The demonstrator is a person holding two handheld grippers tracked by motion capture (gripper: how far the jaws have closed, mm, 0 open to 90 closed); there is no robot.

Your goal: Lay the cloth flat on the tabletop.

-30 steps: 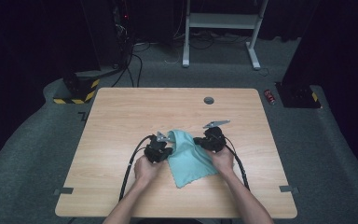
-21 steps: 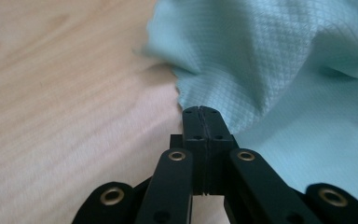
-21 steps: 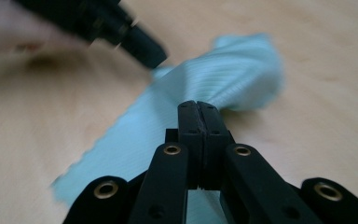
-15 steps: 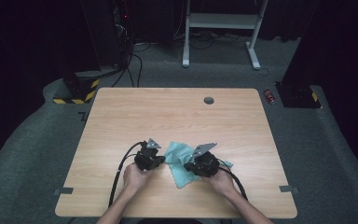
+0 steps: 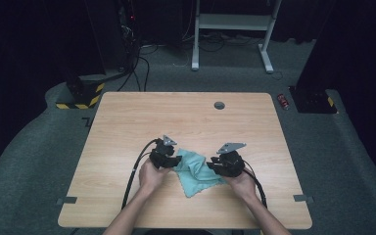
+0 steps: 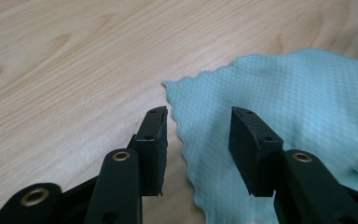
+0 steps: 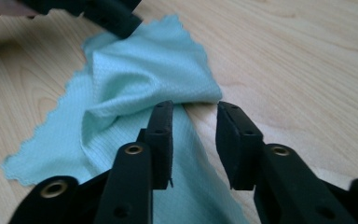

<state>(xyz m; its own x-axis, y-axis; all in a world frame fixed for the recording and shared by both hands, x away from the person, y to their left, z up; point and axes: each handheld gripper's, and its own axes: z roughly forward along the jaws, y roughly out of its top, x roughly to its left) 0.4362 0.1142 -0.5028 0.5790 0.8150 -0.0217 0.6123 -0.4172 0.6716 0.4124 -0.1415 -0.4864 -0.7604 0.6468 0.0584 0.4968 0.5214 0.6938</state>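
We judge the step in hand to be folding the light blue cloth (image 5: 196, 171) on the tabletop (image 5: 127, 122), and at this moment both tools have just let go of it. To do the step well, we should let the fold settle flat before reaching in again, then take the next grip at a free corner or along the scalloped edge, not in the bunched middle, so that a single layer comes up and the fold beneath is not dragged open. Both tools should lift and travel together, keeping the edge straight between them.

The left tool (image 5: 169, 160) has its jaws about half apart, having just been opening; in the left gripper view (image 6: 198, 135) the cloth's wavy edge and one pointed corner lie between and just ahead of the jaws, flat on the wood, and the pads do not press on it. The right tool (image 5: 219, 164) has also just been opening and stands partly apart; in the right gripper view (image 7: 194, 140) the folded, rumpled flap of cloth (image 7: 144, 74) lies just ahead of the jaws, with a lower layer running under and between them, again ungripped. The cloth lies between the two tools, touching the tabletop, released by both.
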